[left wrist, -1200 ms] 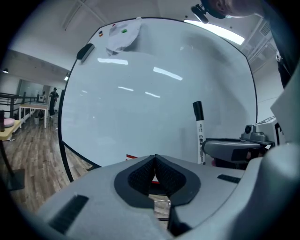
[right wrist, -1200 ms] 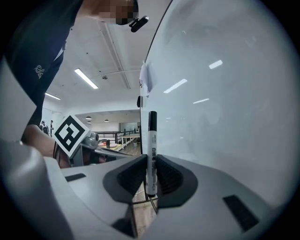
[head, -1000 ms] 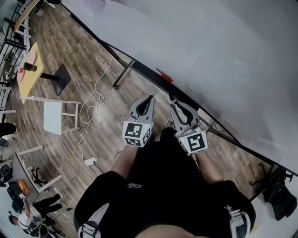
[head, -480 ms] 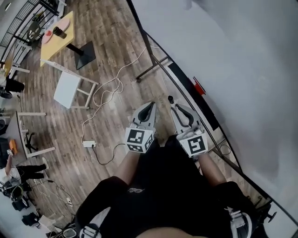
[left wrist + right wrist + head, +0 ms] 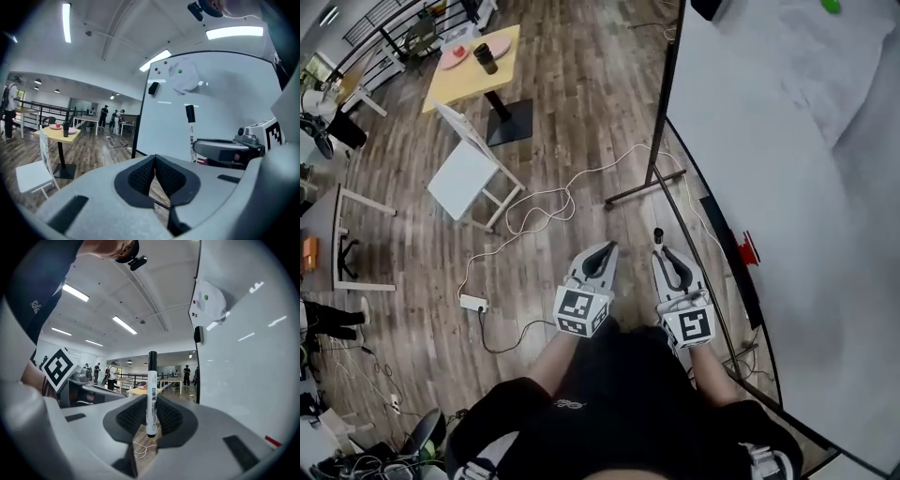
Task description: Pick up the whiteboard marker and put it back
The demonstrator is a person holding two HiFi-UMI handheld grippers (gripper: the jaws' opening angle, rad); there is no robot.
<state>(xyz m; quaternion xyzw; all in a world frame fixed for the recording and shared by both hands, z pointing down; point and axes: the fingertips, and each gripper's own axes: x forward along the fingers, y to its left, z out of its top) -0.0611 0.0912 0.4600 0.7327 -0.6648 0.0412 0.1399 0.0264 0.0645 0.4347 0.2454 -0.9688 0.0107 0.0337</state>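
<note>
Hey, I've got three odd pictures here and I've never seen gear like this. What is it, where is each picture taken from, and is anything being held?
There is no robot: a person holds a tool with two jaws in each hand. The head view looks down from a camera on the person's head. It shows the left hand-held gripper, the right hand-held gripper, a wooden floor with a white cable, a white chair, a yellow table and a big whiteboard at the right. The other two pictures come from a camera riding on each gripper, looking along its jaws. The right one is closed on a whiteboard marker, which stands upright in that view. The left one's jaws are shut with nothing between them.
</note>
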